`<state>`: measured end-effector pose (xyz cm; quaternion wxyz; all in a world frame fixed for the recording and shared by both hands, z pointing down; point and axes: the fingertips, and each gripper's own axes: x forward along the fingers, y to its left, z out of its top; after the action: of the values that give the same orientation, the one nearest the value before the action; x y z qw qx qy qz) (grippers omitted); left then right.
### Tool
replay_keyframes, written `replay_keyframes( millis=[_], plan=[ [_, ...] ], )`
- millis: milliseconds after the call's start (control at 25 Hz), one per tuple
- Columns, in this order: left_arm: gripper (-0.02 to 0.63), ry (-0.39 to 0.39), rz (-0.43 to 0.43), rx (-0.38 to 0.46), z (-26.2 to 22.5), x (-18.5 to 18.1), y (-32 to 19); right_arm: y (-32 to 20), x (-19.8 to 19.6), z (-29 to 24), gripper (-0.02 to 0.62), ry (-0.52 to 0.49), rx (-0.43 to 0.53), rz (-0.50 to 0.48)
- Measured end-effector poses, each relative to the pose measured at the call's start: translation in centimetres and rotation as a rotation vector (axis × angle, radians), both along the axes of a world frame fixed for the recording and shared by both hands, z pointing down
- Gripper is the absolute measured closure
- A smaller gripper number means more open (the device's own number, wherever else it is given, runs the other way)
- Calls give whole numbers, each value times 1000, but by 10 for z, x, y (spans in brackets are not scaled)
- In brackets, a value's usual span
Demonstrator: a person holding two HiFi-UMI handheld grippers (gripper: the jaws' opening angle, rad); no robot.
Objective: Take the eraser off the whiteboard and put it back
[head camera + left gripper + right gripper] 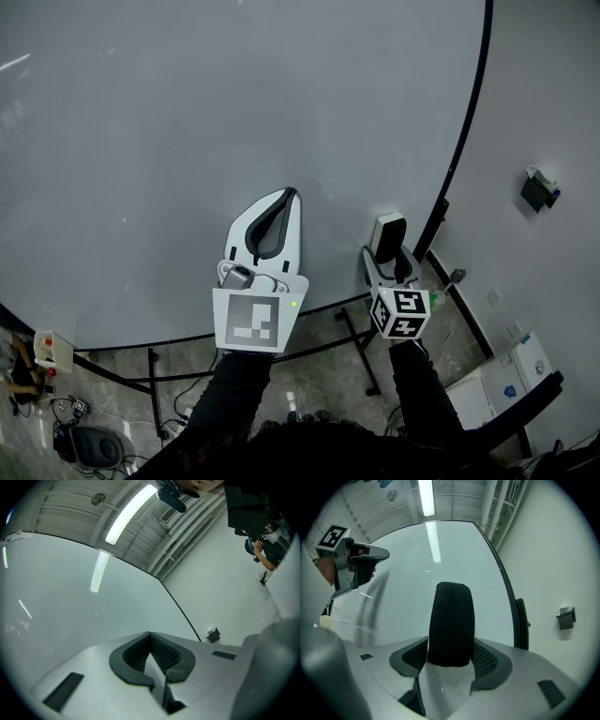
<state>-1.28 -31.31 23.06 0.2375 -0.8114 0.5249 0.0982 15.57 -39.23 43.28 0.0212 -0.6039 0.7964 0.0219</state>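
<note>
Eraser [451, 616] was clamped in our right gripper [451, 645]. Both jaws were pressed on its sides, and its rounded top stuck out past the tips. The face toward that gripper's camera was black woven felt with a fine ribbed knit.

Our left gripper [292, 195] was empty. Its jaws were together with the tips touching, and the dark ribbed pads formed a closed teardrop loop. The shells of both grippers were smooth pale grey plastic.

We counted two grippers, one eraser, one whiteboard [187, 122], one wall box [538, 190] and one ceiling strip light [425, 498].

The whiteboard was glossy and blank, with a thin black frame [473, 103], and the strip light showed as a streak on it.

The eraser sat in front of the board's lower right part, close to the right frame edge. We couldn't tell whether the felt touched the surface. A black bracket [520, 620] on the frame was just right of the eraser. The left gripper was to the left of the right one, apart from it, also low in front of the board.

There was wide bare board above and to the left of both grippers. To the right was a plain white wall [553, 94] carrying the small dark box, well away from the frame.

Below the board we saw black stand legs [356, 347] over a glossy stone-tile floor [319, 375]. There were cables [66, 412] at lower left and white cartons [511, 375] at lower right.
</note>
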Motion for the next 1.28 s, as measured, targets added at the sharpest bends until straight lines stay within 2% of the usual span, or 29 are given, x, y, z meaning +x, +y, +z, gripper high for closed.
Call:
replay_keyframes(
  millis=[440,680,920,1120,1280],
  plan=[
    [600,4,16,-4,-1,4,0,5,0,-1,316,0,-23,-40],
    [600,6,12,-21,5,2,-5,24,1,-15,316,31,13,-43],
    [600,12,27,-42,16,4,-3,45,7,-57,316,-1,109,-5],
    [600,20,38,-68,27,4,-2,62,-1,-78,318,-16,108,-9],
    [600,24,55,-85,34,5,1,74,-9,-90,391,-12,119,1]
  ],
)
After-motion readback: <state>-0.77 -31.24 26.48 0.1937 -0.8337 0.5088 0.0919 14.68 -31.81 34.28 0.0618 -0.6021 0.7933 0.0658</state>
